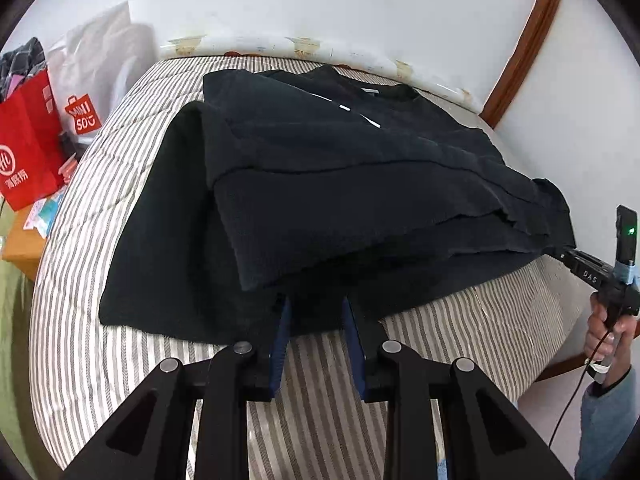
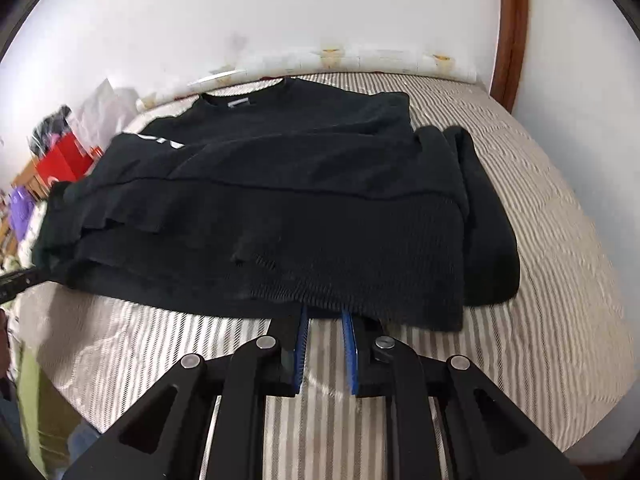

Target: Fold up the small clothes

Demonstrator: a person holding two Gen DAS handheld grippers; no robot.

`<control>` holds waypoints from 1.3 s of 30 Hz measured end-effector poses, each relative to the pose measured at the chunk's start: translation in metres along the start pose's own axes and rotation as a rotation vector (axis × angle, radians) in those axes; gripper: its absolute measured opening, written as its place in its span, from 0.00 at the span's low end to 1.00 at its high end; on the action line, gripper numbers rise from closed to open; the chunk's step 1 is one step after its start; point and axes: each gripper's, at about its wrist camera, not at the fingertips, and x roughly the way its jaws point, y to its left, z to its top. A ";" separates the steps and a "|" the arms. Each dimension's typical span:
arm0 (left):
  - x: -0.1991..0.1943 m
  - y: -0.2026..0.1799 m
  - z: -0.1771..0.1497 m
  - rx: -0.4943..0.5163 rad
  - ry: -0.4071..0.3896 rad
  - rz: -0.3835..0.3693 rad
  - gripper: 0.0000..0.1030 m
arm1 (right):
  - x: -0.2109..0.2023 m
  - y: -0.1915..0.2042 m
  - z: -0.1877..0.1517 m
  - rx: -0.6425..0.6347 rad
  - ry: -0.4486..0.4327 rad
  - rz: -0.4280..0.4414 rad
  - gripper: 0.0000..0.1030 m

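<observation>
A: Where is the black sweater lying?
B: On the striped mattress, near its far edge.
A: And the grippers?
B: The left gripper and right gripper are reaching under its near hem, fingers spread apart; whether they are pinching cloth, I cannot tell.

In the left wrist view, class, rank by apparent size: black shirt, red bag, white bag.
1. black shirt
2. red bag, though the frame edge crops it
3. white bag, farther away, so unsure
</observation>
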 end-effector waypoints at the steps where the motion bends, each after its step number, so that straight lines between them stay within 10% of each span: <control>1: 0.001 -0.001 0.002 0.000 0.001 -0.003 0.24 | 0.001 0.000 0.002 -0.001 -0.003 -0.004 0.15; 33: 0.047 0.008 0.154 -0.041 -0.142 -0.001 0.24 | 0.102 -0.012 0.166 0.113 -0.081 -0.016 0.15; 39: 0.038 0.001 0.169 -0.039 -0.179 -0.120 0.37 | 0.109 -0.023 0.177 0.117 -0.055 -0.012 0.24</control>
